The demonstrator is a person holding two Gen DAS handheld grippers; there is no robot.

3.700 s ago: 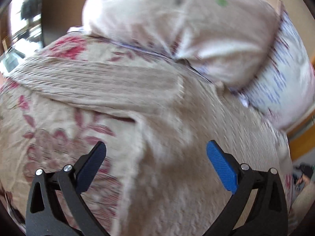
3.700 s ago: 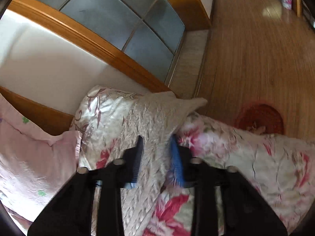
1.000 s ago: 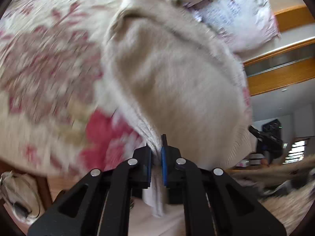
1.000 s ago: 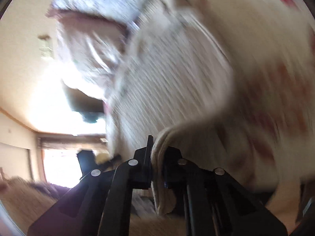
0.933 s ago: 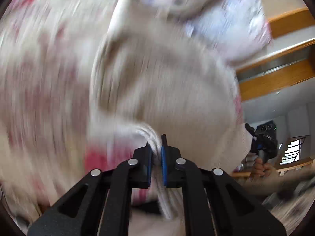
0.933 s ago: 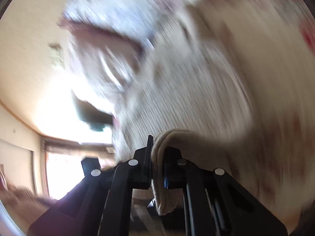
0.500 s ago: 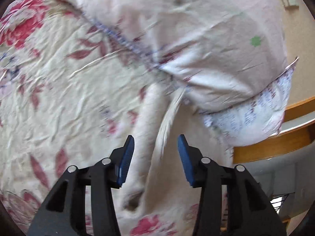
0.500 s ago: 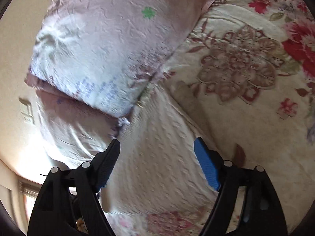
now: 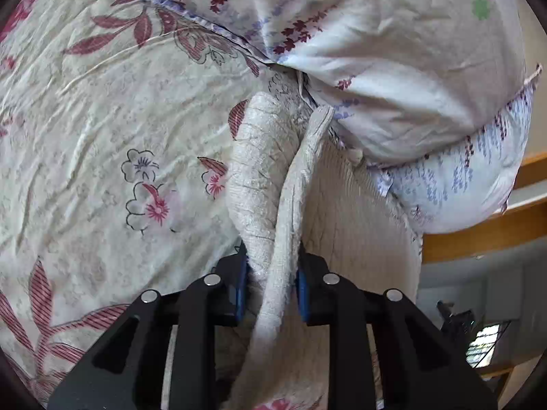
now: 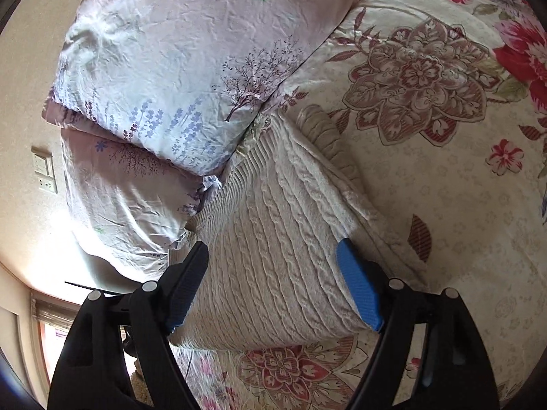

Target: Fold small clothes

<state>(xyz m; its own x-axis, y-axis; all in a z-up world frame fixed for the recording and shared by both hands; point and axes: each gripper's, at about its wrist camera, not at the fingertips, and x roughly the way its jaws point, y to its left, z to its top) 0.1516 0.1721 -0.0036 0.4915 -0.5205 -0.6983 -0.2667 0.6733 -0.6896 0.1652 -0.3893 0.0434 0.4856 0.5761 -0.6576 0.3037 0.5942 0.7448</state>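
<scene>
A cream cable-knit sweater (image 10: 273,225) lies on the floral bed cover, its far end against the pillows. My right gripper (image 10: 273,283) is open and hovers over the sweater's body, one finger on each side. In the left wrist view my left gripper (image 9: 270,273) is shut on a bunched fold of the same sweater (image 9: 263,184), a sleeve-like strip that runs from the jaws up toward the pillows. The sweater's ribbed body (image 9: 355,232) lies to the right of that strip.
Two pale floral pillows (image 10: 177,54) (image 9: 393,54) are stacked at the head of the bed, touching the sweater. The floral bed cover (image 10: 461,188) (image 9: 102,130) spreads around. A wooden bed frame (image 9: 485,235) and a wall with switches (image 10: 42,167) lie beyond.
Half a second ago my left gripper was open over the sweater strip; now it is shut on it. My right gripper has stayed open and has moved slightly closer to the sweater.
</scene>
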